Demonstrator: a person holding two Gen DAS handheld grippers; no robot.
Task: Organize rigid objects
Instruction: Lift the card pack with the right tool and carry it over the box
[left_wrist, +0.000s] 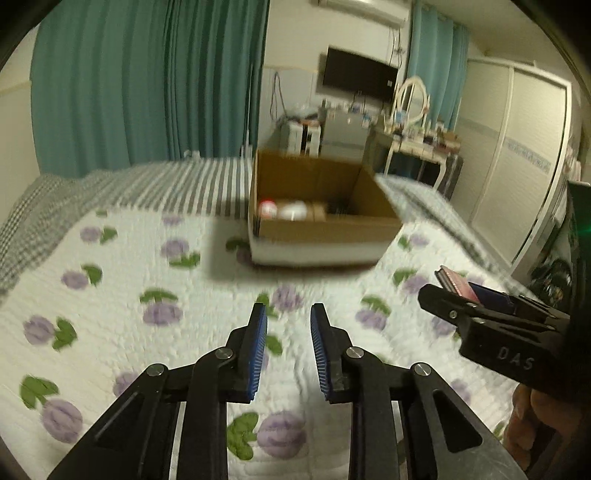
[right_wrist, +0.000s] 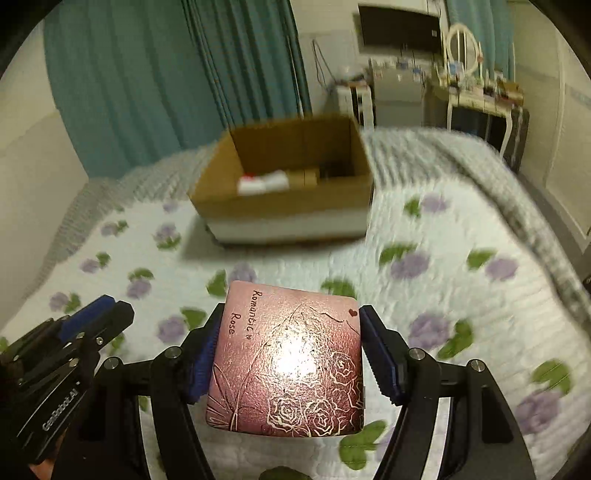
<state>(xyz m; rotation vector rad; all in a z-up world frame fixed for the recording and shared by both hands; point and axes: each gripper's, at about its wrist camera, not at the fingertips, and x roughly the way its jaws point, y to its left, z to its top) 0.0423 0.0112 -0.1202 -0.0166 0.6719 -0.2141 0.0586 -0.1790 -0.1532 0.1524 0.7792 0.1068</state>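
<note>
Right gripper (right_wrist: 288, 354) clamped on pink "Romantic Rose" tin (right_wrist: 288, 362), held above floral bedspread (right_wrist: 461, 295); left gripper (left_wrist: 288, 347) open, empty. Cardboard box (right_wrist: 291, 206) near far edge already holding several items; tin not yet boxed.

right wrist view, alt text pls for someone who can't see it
The right tool grips a pink rose-patterned case above a floral quilt. An open cardboard box sits ahead on the bed; the left tool shows at lower left.
</note>
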